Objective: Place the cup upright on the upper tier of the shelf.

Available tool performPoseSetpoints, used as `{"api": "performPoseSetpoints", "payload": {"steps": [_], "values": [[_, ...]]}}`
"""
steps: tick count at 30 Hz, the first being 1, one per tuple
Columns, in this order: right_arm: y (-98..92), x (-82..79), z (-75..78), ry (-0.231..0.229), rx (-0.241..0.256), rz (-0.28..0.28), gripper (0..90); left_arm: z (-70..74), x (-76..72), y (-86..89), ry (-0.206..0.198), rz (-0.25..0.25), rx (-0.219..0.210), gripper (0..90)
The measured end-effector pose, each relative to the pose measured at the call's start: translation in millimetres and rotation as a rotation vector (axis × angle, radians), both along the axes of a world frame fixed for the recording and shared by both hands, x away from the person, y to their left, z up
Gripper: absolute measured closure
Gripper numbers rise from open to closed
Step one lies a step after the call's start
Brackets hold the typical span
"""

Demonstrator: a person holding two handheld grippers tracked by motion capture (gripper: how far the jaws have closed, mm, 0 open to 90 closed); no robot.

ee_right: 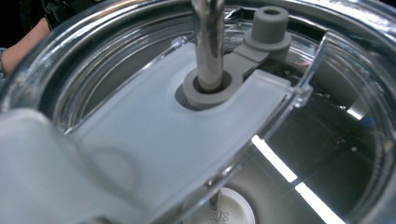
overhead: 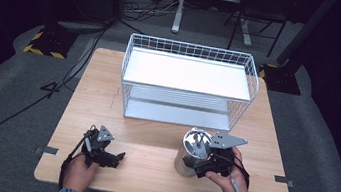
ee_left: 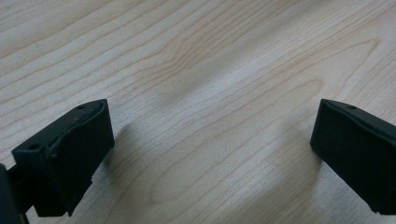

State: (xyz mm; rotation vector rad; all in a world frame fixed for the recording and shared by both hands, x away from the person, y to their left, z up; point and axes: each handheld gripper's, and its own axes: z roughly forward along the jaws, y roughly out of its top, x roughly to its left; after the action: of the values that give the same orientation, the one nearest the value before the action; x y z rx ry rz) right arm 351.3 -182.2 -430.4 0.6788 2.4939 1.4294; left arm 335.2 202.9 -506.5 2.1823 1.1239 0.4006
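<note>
A steel tumbler (overhead: 192, 149) with a clear lid (ee_right: 177, 135) and a metal straw (ee_right: 208, 42) stands on the wooden table (overhead: 146, 178), at the front right. My right gripper (overhead: 199, 164) presses against its near right side and appears shut on its body. In the right gripper view the lid is very close, and the jaws are hidden beneath it. My left gripper (overhead: 117, 158) rests low at the table's front left. In the left gripper view its black fingers (ee_left: 70, 149) stand wide apart over bare wood, with nothing between them.
A white wire rack (overhead: 188, 83) with two shelves stands at the back middle of the table, its open side facing me. Bare wood lies between the two grippers. Cables and stand legs cross the floor beyond the table.
</note>
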Motion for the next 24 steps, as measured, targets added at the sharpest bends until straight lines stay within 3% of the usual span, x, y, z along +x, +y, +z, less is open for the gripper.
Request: {"api": "performPoseSetpoints", "payload": {"steps": [2,12,18,24], "values": [[0.8,-1.8,1.2,-0.028,-0.01,-0.002,2.9,0.0,0.0,0.0,0.0,0.0,0.0,0.0],[0.9,-3.6,5.2,-0.035,-0.037,-0.011,3.5,0.0,0.0,0.0,0.0,0.0,0.0,0.0],[-1.3,-2.9,11.0,-0.039,-0.063,-0.048,3.4,0.0,0.0,0.0,0.0,0.0,0.0,0.0],[-1.8,-2.8,27.2,-0.057,-0.071,-0.043,3.4,0.0,0.0,0.0,0.0,0.0,0.0,0.0]]}}
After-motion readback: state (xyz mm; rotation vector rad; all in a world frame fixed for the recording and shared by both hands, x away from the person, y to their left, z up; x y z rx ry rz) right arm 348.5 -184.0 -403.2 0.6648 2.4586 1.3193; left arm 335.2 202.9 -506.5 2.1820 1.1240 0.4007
